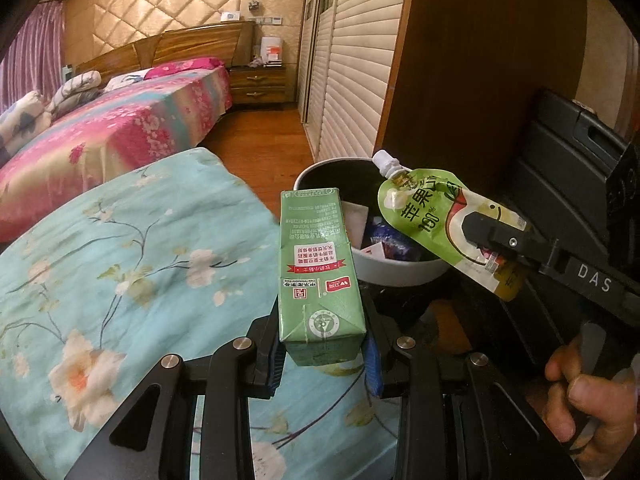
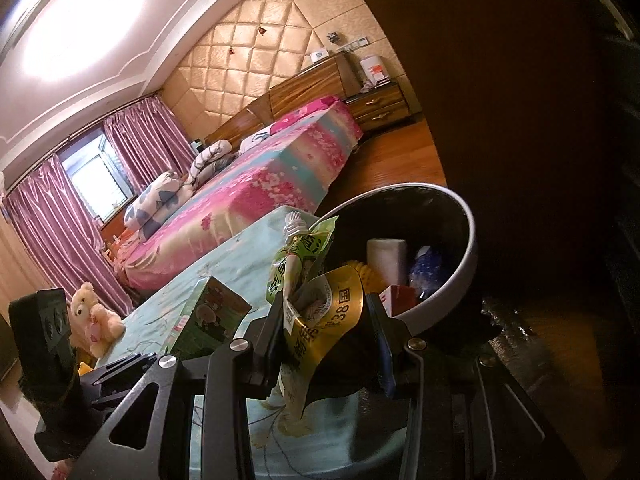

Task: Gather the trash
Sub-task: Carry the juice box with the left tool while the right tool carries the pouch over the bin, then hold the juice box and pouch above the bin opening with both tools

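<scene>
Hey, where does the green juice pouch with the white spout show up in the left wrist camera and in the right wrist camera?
Left wrist view: green juice pouch right of centre, held by the right gripper over the trash bin.
Right wrist view: pouch at centre, between the fingers, spout pointing up.
Shared landmark: the white-rimmed bin, holding trash, just behind the pouch.

left wrist: looks along its fingers, close over bin (image 1: 400, 268) | right wrist: same bin (image 2: 440, 280), tilted, close | shared: bin, far bed (image 1: 120, 132)
</scene>
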Demonstrator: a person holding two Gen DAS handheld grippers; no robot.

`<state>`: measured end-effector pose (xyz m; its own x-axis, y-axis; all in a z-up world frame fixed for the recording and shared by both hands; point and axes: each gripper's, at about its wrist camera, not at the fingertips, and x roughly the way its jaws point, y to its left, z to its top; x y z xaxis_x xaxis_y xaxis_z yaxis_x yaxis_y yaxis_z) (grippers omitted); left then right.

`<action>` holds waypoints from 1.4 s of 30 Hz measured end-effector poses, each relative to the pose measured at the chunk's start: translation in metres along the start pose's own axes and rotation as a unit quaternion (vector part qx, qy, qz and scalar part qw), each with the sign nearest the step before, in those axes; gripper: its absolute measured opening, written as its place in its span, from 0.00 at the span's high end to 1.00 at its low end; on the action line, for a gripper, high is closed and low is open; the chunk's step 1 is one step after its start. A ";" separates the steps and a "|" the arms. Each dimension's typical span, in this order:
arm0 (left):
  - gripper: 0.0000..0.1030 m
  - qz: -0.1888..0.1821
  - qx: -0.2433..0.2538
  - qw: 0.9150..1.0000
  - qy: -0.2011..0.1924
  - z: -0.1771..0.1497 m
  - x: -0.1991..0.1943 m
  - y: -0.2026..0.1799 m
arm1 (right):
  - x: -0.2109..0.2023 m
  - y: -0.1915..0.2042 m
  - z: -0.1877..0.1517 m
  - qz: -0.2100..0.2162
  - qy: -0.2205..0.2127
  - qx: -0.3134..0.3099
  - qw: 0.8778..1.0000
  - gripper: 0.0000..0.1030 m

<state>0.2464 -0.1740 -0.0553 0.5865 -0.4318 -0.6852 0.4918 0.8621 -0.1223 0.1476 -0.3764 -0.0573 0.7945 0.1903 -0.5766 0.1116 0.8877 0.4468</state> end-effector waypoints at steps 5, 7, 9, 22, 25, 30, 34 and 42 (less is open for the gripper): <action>0.70 0.000 0.007 1.000 -0.001 0.009 0.011 -0.003 | 0.004 -0.002 0.007 -0.011 0.000 -0.007 1.000 0.63; 0.70 0.000 0.010 1.000 0.000 0.012 0.016 -0.005 | 0.006 -0.002 0.009 -0.015 0.001 -0.012 1.000 0.63; 0.70 -0.001 0.011 1.000 0.001 0.015 0.019 -0.007 | 0.009 -0.003 0.013 -0.021 0.001 -0.016 1.000 0.63; 0.70 0.000 0.018 1.000 -0.003 0.036 0.042 -0.014 | 0.017 -0.010 0.028 -0.047 0.002 -0.039 0.998 0.63; 0.70 0.002 0.019 1.000 -0.003 0.038 0.045 -0.014 | 0.017 -0.011 0.029 -0.049 0.001 -0.042 0.998 0.63; 0.70 0.003 0.017 1.000 -0.001 0.038 0.050 -0.013 | 0.019 -0.012 0.032 -0.051 -0.001 -0.044 0.998 0.63; 0.70 0.004 0.018 1.000 0.000 0.038 0.051 -0.013 | 0.019 -0.012 0.033 -0.051 -0.001 -0.045 0.998 0.63; 0.70 0.003 0.016 1.000 0.001 0.040 0.052 -0.012 | 0.019 -0.013 0.035 -0.051 -0.002 -0.045 0.998 0.63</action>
<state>0.2966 -0.2178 -0.0612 0.5879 -0.4265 -0.6874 0.5091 0.8554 -0.0953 0.1823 -0.3991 -0.0507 0.7837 0.0954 -0.6137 0.1383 0.9365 0.3223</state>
